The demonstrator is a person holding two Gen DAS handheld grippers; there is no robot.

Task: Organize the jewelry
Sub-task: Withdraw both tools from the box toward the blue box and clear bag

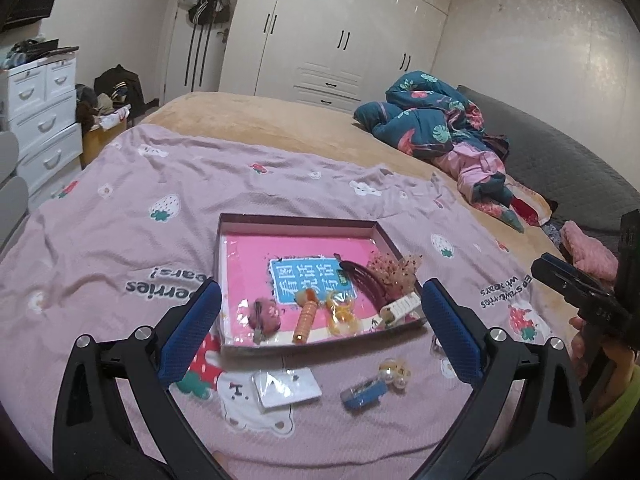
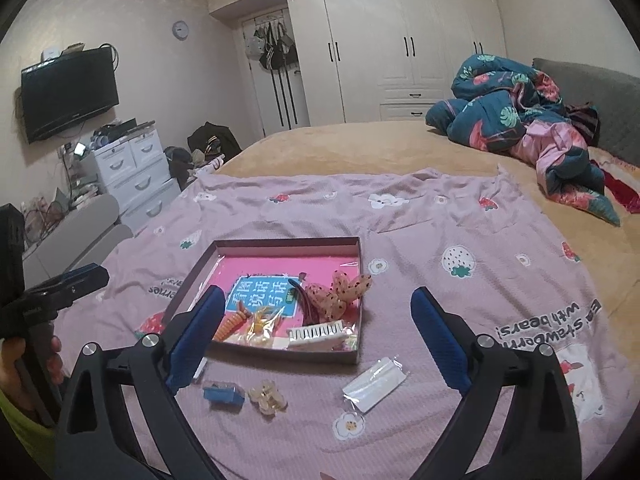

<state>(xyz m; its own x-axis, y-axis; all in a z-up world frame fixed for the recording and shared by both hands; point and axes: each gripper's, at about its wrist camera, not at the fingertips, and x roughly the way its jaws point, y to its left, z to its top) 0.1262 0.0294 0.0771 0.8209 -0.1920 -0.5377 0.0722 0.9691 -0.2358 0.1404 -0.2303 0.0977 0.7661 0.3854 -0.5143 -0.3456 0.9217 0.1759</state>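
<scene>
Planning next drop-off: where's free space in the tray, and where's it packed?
Free: far half of the tray, pink floor behind the blue label. Crowded: near edge, from the pink clip to the white comb.

Ahead of the tongs, beyond the pink strawberry-print sheet (image 2: 440, 216), a crumpled floral quilt (image 2: 520, 120) lies against the grey headboard (image 2: 600, 100). White wardrobe (image 2: 400, 48) stands behind. Left: wall-mounted television (image 2: 68, 92) above white drawer unit (image 2: 132, 168).
</scene>
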